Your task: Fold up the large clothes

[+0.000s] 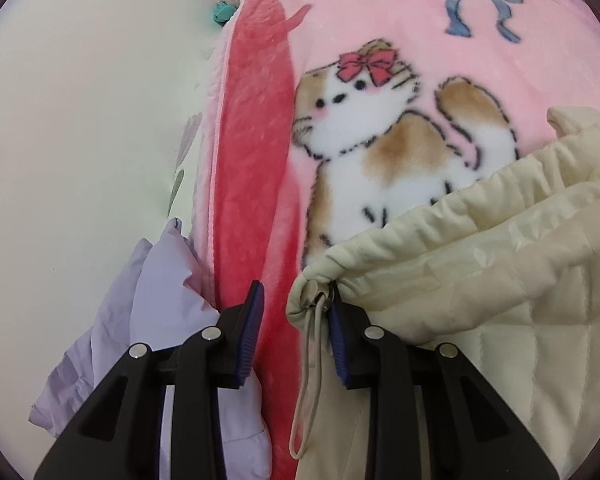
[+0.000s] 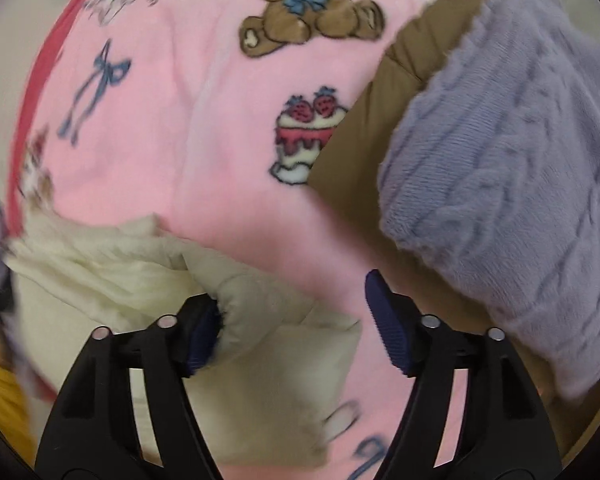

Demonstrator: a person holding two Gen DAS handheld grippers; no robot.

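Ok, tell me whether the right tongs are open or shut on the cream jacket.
Open. The right tongs stand wide apart; the cream jacket brushes only the left pad, and the other pad is clear over the pink blanket.

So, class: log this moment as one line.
left tongs: open beside cream jacket hem | right tongs: open over cuff | pink blanket beneath
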